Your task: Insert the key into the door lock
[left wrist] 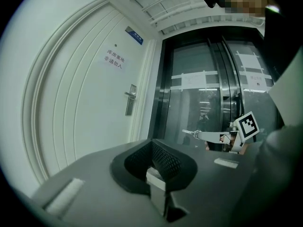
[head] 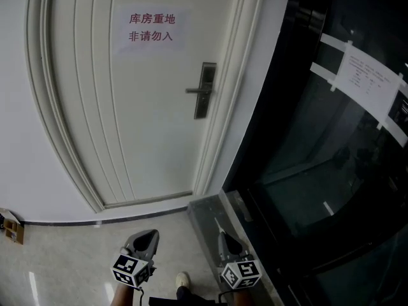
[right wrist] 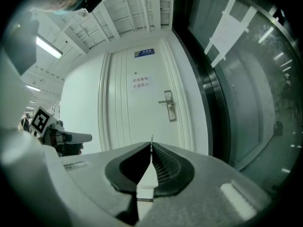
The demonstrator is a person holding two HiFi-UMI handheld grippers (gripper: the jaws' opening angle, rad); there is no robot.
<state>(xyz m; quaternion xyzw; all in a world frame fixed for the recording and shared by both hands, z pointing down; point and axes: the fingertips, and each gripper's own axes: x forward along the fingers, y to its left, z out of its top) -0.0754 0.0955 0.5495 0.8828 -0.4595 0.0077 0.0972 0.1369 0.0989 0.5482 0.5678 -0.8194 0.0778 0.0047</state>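
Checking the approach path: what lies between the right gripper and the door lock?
Nothing. The right gripper view shows only bare door between the right gripper, shut on the key, and the door lock; the head view shows bare floor.

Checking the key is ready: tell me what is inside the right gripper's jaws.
The right gripper is shut on a key; its metal tip pokes out past the jaws. The rest is covered between them, so its head cannot be seen.
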